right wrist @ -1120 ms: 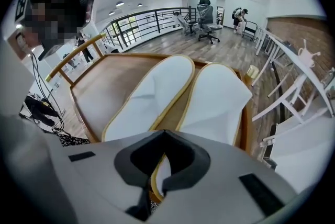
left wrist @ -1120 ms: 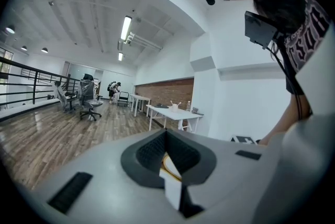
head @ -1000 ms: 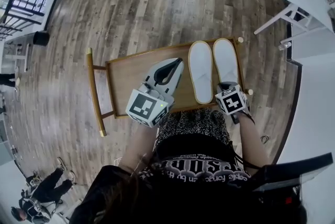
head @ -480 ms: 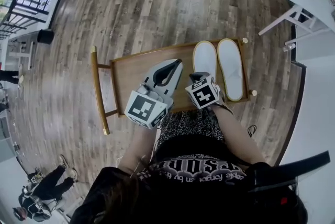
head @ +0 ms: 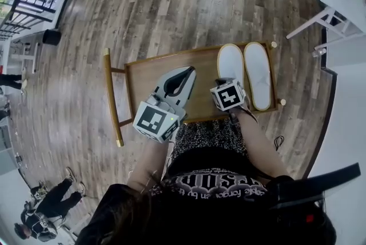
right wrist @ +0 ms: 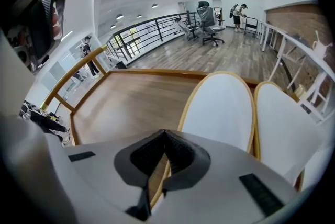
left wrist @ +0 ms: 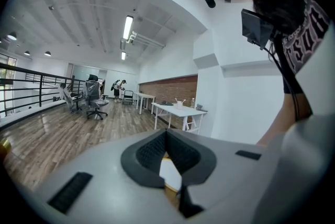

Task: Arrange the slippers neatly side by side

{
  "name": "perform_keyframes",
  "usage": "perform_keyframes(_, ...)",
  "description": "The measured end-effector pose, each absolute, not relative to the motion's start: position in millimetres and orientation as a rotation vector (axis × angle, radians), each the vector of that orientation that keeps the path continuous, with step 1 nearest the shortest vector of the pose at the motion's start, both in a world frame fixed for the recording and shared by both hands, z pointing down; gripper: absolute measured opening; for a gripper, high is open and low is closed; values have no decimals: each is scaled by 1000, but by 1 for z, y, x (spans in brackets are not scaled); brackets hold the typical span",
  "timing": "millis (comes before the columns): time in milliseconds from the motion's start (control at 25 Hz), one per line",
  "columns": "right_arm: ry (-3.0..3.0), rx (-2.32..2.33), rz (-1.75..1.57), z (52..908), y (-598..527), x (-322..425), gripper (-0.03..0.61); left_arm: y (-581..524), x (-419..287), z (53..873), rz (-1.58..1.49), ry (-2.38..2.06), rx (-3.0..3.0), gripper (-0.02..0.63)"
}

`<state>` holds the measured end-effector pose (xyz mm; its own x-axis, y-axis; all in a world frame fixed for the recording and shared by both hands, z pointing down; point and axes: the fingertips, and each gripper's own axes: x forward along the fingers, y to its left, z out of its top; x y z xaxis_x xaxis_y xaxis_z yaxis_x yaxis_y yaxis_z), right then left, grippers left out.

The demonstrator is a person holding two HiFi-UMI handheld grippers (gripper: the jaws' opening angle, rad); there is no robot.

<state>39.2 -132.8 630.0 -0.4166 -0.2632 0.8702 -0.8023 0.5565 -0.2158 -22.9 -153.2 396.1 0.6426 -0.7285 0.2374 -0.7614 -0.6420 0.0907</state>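
Right hand-held gripper (right wrist: 165,133) — closed, empty, above one slipper (right wrist: 221,108); left hand-held gripper (left wrist: 166,132) — closed too.

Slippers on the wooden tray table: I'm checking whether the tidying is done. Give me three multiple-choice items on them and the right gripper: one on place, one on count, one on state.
1. Where on the wooden tray table do the slippers lie, as the head view shows it?
A. at its right end
B. at its left end
C. on the floor beside it

2. How many slippers are there?
A. one
B. two
C. four

3. How do the jaws of the right gripper stand?
A. wide apart
B. together
C. out of every view

Answers:
1. A, both lie against the right-hand rail.
2. B, a white pair lies side by side.
3. B, the right gripper view shows the tips meeting.
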Motion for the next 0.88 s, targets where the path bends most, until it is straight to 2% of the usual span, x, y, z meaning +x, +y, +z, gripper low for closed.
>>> perform_keyframes(320, -2016, 860, 783, 614, -135, 41, 5, -153, -8, 391, 246, -1171, 2715, 2)
perform_keyframes(560, -2305, 853, 688, 533, -114, 51, 5, -147, -8, 390, 235, -1167, 2720, 2)
perform_keyframes(720, -2505, 1145, 672, 458, -126, 94, 5, -145, -5, 387, 221, -1177, 2729, 2)
perform_keyframes(880, -2425, 1457, 529, 428, -144, 139, 3, -142, -4, 387, 226, -1195, 2731, 2)
